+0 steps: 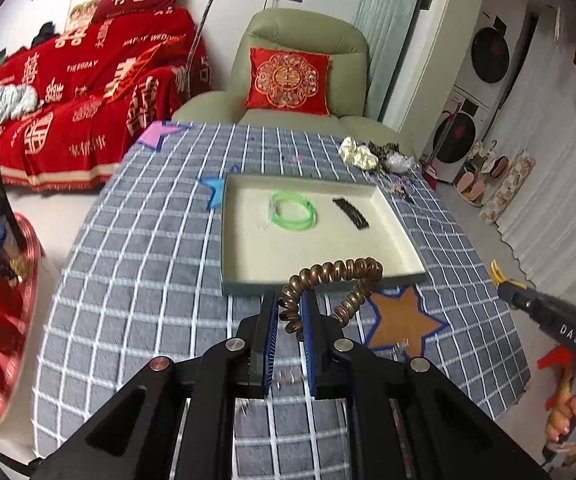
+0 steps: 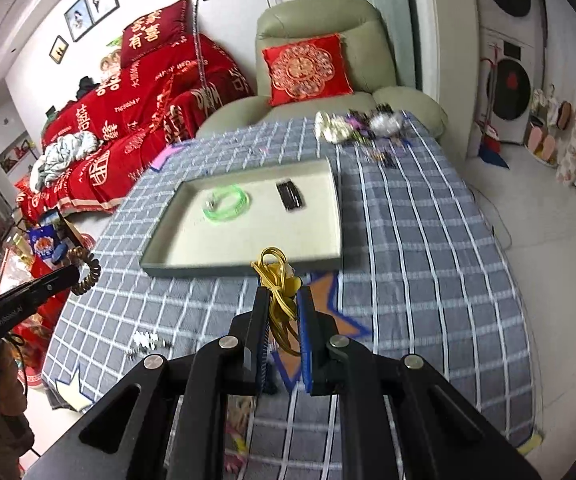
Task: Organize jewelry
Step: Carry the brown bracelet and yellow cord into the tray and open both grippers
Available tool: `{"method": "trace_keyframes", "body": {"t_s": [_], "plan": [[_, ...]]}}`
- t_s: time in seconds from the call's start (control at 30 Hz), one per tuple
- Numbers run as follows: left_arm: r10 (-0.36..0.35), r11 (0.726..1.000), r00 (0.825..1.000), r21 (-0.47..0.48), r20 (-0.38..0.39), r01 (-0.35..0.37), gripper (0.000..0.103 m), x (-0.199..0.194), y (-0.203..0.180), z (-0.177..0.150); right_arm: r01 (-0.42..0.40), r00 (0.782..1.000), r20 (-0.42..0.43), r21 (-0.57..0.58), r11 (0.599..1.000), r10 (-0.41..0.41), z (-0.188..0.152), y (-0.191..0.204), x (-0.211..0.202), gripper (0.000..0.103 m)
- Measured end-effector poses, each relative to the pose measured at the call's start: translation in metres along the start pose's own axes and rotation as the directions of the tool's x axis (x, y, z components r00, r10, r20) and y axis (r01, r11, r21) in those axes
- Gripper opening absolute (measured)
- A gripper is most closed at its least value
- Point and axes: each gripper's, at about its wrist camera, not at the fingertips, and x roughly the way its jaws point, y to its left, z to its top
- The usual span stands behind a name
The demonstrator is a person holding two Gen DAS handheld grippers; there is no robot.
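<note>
A checked cloth covers the table before a red-draped sofa. The left gripper is clamped on a brown coil tie; the right gripper pinches a yellow tie. Both hang just short of the tray, where a green bangle and black clip already lie. Each tie dangles loose past the pads, so it could snag the near rim or, let go too soon, drop onto the cloth.
</note>
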Motion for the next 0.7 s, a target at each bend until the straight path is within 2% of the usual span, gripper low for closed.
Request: {"method": "trace_keyframes", "body": {"t_s": [0.33, 0.7], "plan": [[0.030, 0.999, 0.999, 0.043, 0.019, -0.030, 0.020, 0.039, -0.002, 0.056, -0.024, 0.999, 0.021, -0.060, 0.998, 0.025, 0.073, 0.018, 0.035, 0.015], [0.081, 0.997, 0.994, 0.016, -0.071, -0.080, 0.020, 0.132, 0.011, 0.087, -0.041, 0.999, -0.009, -0.077, 0.996, 0.040, 0.128, 0.026, 0.114, 0.015]]}}
